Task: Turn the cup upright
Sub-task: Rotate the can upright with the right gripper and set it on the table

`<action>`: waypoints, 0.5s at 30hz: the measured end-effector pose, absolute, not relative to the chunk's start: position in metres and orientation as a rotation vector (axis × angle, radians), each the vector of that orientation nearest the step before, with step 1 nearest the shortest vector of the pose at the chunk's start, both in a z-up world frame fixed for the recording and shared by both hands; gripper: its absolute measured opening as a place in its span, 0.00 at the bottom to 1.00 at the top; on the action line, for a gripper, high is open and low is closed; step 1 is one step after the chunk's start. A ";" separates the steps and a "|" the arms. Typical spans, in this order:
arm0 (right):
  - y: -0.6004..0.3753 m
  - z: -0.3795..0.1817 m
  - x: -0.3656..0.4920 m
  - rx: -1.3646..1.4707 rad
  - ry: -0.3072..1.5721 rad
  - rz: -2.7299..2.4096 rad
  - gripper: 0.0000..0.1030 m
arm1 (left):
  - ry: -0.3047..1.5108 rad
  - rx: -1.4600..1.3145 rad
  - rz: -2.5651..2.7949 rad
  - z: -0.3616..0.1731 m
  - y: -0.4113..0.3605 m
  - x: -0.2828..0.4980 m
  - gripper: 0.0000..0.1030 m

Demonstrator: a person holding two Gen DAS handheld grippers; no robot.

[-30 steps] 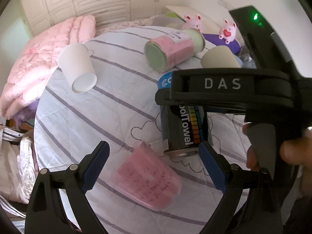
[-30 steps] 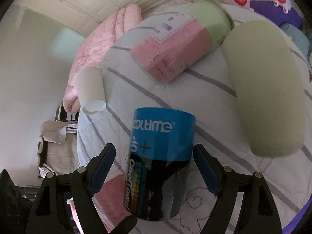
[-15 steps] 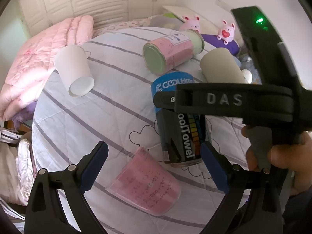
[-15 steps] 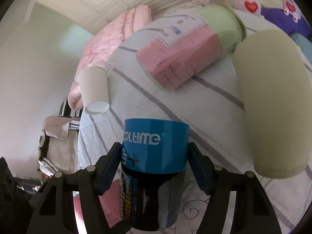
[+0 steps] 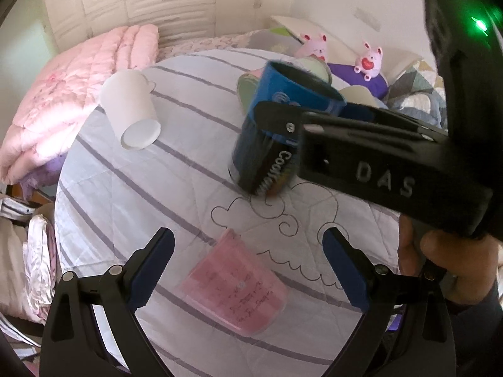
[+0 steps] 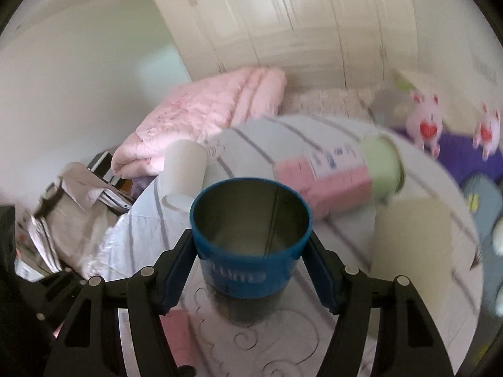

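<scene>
The right tongs (image 6: 251,260) are clamped on the blue cup (image 6: 250,245), one pad on each side just below its rim. In the right wrist view the cup's mouth faces up and its metal inside shows. In the left wrist view the cup (image 5: 283,132) leans, rim up and away from the camera, base low over the quilt (image 5: 176,188); whether the base touches the quilt cannot be told, since this part is blurred.

The left tongs (image 5: 248,267) stand wide apart and hold nothing. They hover over the quilt, nearer the camera than the blue cup. Between their pads and a little lower lies a pink cup (image 5: 234,286) on its side.

Left of the blue cup a white cup (image 5: 130,113) lies on its side, base toward the camera. Behind the blue cup a pink and green can (image 6: 342,179) lies on its side, and right of the blue cup stands a cream cup (image 6: 411,245). Past the can sit two pink toys (image 5: 369,59).
</scene>
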State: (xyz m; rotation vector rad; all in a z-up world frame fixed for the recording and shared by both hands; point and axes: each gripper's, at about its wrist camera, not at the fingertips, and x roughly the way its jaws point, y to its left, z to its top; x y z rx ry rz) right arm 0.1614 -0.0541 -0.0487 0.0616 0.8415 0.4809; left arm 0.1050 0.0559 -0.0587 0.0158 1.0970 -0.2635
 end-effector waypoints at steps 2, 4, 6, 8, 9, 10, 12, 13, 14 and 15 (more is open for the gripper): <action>-0.054 -0.052 0.156 0.021 0.814 0.491 0.66 | 1.106 0.007 -0.260 -0.061 0.057 0.104 0.94; -0.053 -0.056 0.153 0.012 0.809 0.498 0.66 | 1.114 -0.002 -0.260 -0.063 0.058 0.103 0.94; -0.053 -0.055 0.148 -0.010 0.791 0.506 0.66 | 1.117 -0.001 -0.255 -0.064 0.058 0.102 0.94; -0.050 -0.054 0.146 -0.041 0.786 0.512 0.66 | 1.118 0.001 -0.249 -0.063 0.057 0.101 0.94; -0.049 -0.054 0.145 -0.054 0.785 0.514 0.66 | 1.118 -0.001 -0.249 -0.063 0.057 0.101 0.94; -0.048 -0.053 0.144 -0.058 0.780 0.519 0.66 | 1.119 -0.002 -0.251 -0.063 0.057 0.100 0.94; -0.045 -0.051 0.143 -0.058 0.772 0.532 0.66 | 1.120 -0.007 -0.245 -0.063 0.059 0.101 0.94; -0.043 -0.050 0.143 -0.066 0.768 0.534 0.66 | 1.120 -0.011 -0.240 -0.063 0.061 0.101 0.94; -0.041 -0.050 0.145 -0.077 0.767 0.538 0.66 | 1.119 -0.014 -0.236 -0.063 0.062 0.101 0.94; -0.038 -0.050 0.147 -0.087 0.762 0.546 0.66 | 1.120 -0.017 -0.232 -0.063 0.063 0.102 0.94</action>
